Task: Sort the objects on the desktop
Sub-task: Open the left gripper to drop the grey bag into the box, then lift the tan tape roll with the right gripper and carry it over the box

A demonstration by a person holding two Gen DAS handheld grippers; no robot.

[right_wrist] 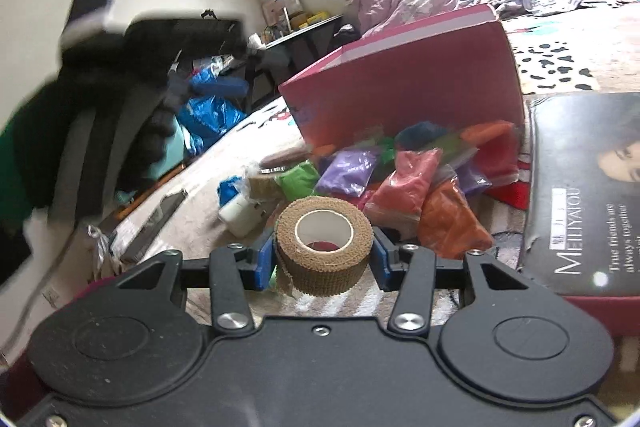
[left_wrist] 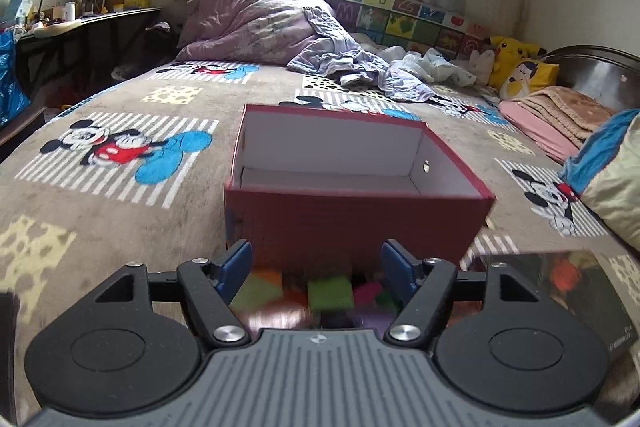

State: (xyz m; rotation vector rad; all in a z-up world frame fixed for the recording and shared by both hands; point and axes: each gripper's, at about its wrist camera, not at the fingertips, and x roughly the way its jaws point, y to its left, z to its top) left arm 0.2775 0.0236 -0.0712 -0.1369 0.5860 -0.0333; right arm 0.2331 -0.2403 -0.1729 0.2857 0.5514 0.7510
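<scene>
A red open box (left_wrist: 352,215) with a white, empty inside stands on the bed just ahead of my left gripper (left_wrist: 316,265), which is open and hovers above a blurred pile of coloured bags (left_wrist: 330,293). In the right wrist view my right gripper (right_wrist: 324,259) is shut on a tan roll of bandage tape (right_wrist: 324,247), held above the bed. Beyond it lie the coloured bags (right_wrist: 404,183) against the red box (right_wrist: 412,95), with a second tan roll (right_wrist: 262,183) and a small white bottle (right_wrist: 240,213).
A dark box lid with a printed face (right_wrist: 584,195) lies right of the pile, also showing in the left wrist view (left_wrist: 560,291). A Mickey Mouse blanket (left_wrist: 112,147) covers the bed. Bedding and clothes are heaped at the back; a cluttered desk (left_wrist: 60,23) stands left.
</scene>
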